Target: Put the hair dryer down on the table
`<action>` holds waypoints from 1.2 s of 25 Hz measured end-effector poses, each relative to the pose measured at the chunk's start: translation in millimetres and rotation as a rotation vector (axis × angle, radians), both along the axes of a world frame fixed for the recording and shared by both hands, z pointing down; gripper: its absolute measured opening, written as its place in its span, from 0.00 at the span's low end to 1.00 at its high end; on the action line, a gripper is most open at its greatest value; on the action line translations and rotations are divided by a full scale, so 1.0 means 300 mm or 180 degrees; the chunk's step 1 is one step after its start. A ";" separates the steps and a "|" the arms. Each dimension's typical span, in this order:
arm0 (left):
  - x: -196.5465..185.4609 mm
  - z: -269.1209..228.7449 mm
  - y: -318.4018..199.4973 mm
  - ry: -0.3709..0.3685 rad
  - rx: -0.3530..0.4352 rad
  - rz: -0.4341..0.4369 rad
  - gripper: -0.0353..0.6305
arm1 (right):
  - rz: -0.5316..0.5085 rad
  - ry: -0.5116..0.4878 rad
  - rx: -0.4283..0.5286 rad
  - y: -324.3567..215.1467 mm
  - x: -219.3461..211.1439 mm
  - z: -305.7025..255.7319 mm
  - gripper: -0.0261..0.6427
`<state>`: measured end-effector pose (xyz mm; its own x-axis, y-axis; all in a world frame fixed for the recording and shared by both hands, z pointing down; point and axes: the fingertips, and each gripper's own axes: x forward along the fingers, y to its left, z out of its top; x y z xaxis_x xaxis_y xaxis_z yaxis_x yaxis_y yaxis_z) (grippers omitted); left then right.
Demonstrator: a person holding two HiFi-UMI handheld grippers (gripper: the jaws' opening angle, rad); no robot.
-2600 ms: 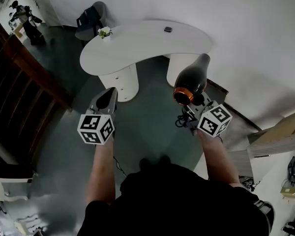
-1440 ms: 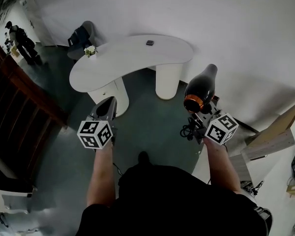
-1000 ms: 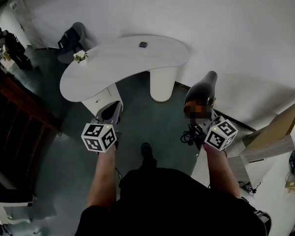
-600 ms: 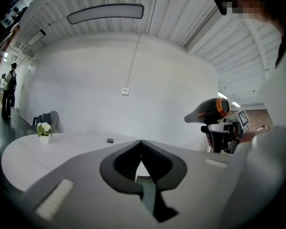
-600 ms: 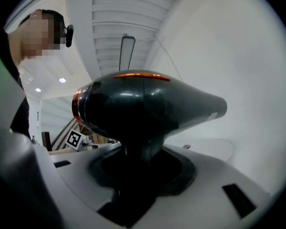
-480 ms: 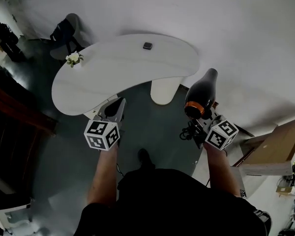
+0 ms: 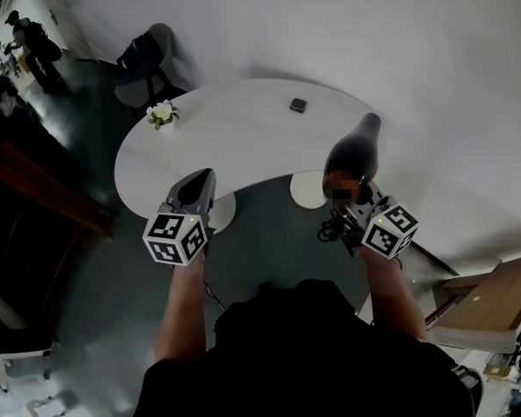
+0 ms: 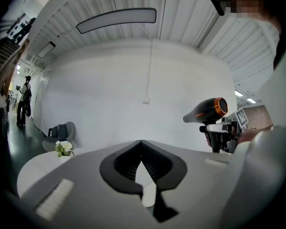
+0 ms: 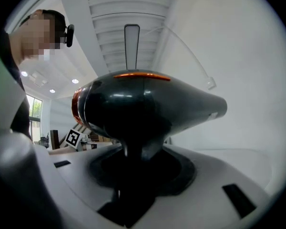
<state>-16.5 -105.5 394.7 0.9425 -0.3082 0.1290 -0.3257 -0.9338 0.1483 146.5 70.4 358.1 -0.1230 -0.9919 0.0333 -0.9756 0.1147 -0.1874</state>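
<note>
Carrying step: the right hand-held gripper [image 7: 357,205] is grasping the hair dryer [image 7: 352,150] by its handle, aloft at the table's [image 7: 234,137] 3 o'clock edge. The left hand-held gripper [image 7: 194,191] is hanging clenched and empty. The next move likely calls for reaching over the tabletop, lowering, then releasing.

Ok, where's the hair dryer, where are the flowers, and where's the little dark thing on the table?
hair dryer [image 7: 354,150], head view, on its dark barrel.
flowers [image 7: 162,111], head view, on the white blooms.
little dark thing [image 7: 299,105], head view, on its top face.
</note>
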 end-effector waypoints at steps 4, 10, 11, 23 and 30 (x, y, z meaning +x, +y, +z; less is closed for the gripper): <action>-0.049 0.003 -0.085 0.0012 0.0008 -0.0216 0.07 | -0.0171 0.0043 -0.0008 -0.130 0.013 -0.003 0.28; -0.075 0.061 -0.217 -0.0021 -0.0067 -0.0584 0.07 | -0.0529 -0.0006 -0.0040 -0.344 0.056 0.044 0.28; -0.070 0.071 -0.247 -0.0036 -0.0077 -0.0647 0.07 | -0.0606 -0.0005 -0.0042 -0.390 0.068 0.052 0.28; 0.245 0.094 -0.598 -0.0173 -0.0126 -0.1287 0.07 | -0.1505 -0.0242 -0.0172 -0.903 0.349 0.159 0.28; 0.412 0.088 -0.689 -0.0378 -0.0080 -0.1402 0.07 | -0.1869 -0.0366 -0.0394 -1.086 0.419 0.253 0.28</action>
